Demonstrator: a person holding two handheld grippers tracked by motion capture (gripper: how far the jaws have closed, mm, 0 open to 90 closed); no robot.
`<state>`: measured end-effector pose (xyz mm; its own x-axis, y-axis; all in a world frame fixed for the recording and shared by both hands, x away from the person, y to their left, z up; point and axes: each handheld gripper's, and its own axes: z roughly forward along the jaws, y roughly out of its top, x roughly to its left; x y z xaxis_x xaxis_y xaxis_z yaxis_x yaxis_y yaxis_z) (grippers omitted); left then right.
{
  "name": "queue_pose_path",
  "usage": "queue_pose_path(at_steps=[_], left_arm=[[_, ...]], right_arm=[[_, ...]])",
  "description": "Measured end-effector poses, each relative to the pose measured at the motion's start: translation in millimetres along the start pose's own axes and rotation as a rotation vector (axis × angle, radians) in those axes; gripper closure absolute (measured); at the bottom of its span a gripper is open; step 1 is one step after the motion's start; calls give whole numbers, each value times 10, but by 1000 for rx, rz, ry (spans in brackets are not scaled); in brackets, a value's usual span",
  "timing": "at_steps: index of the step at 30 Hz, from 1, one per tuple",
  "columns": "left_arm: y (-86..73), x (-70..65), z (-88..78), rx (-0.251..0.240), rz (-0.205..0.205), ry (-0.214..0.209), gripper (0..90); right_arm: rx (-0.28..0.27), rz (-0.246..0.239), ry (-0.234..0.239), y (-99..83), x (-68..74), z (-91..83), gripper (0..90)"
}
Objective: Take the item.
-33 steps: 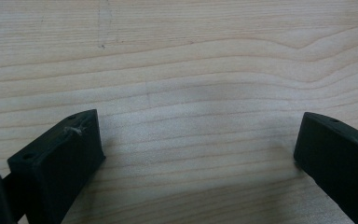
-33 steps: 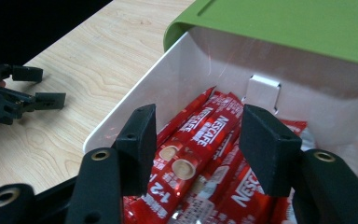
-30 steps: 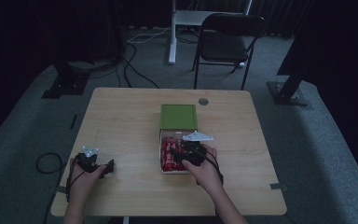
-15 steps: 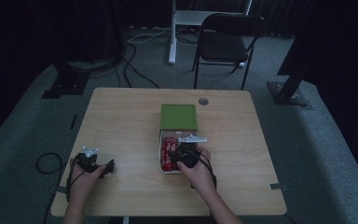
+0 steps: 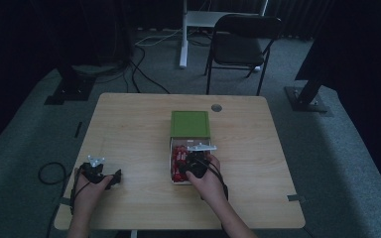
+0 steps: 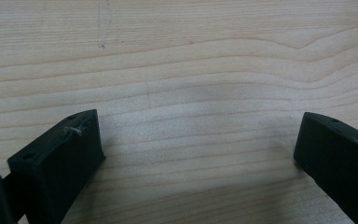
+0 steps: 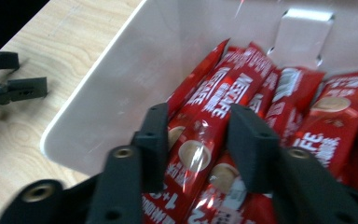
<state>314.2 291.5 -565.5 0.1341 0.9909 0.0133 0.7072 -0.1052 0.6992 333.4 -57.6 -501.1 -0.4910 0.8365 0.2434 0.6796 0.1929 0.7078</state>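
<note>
A white box holding several red coffee sachets lies mid-table, its green lid flipped open behind it. My right gripper dips into the box. In the right gripper view its jaws have just been closing and now press on both edges of one red sachet lying on top of the pile. My left gripper rests on the table at the front left. Its jaws stand wide apart over bare wood with nothing between them.
The white box wall rises close on the left of my right jaws, with my left gripper beyond it on the tabletop. A round hole sits near the table's far edge. A folding chair stands behind the table.
My right gripper has sunk a little and shifted left into the box, onto the sachets. The left hand has stayed put.
</note>
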Motion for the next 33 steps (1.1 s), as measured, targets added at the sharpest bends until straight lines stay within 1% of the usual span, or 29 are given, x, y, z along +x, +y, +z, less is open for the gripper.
queue_pose_path(at_steps=[1, 3, 5, 8, 9, 10, 13, 15, 19, 24, 25, 27, 29, 31, 33], left_arm=[[0, 0, 0, 1, 1, 0, 17], [0, 0, 0, 0, 0, 0, 17], [0, 1, -1, 1, 1, 0, 17], [0, 1, -1, 1, 1, 0, 17], [0, 1, -1, 0, 1, 0, 17], [0, 1, -1, 1, 2, 0, 17], [-1, 1, -1, 1, 1, 0, 17], [-1, 1, -1, 1, 1, 0, 17], [0, 0, -1, 1, 1, 0, 17], [0, 0, -1, 1, 1, 1, 17], [0, 0, -1, 1, 1, 0, 17], [0, 0, -1, 1, 0, 0, 17], [0, 0, -1, 1, 0, 0, 17], [0, 0, -1, 1, 1, 0, 16], [0, 0, -1, 1, 0, 0, 17]], right_arm=[[-11, -8, -1, -1, -14, -8, 621], [-17, -8, 0, -4, -24, -25, 698], [-26, -4, -3, -4, -28, -52, 754], [-18, -28, -2, 10, -49, -75, 845], [-13, -32, -3, 16, -55, -82, 856], [-13, -37, 0, 23, -69, -95, 863], [-14, -29, 8, 29, -93, -126, 875], [-19, -40, 5, 29, -103, -154, 878], [-35, -37, 25, 44, -119, -206, 880], [-78, -30, 55, 73, -122, -304, 881], [-81, -28, 65, 77, -118, -325, 881], [-84, -41, 66, 82, -107, -361, 881], [-90, -39, 80, 93, -108, -404, 882], [-96, -41, 83, 102, -109, -432, 882], [-92, -44, 94, 109, -105, -464, 882]])
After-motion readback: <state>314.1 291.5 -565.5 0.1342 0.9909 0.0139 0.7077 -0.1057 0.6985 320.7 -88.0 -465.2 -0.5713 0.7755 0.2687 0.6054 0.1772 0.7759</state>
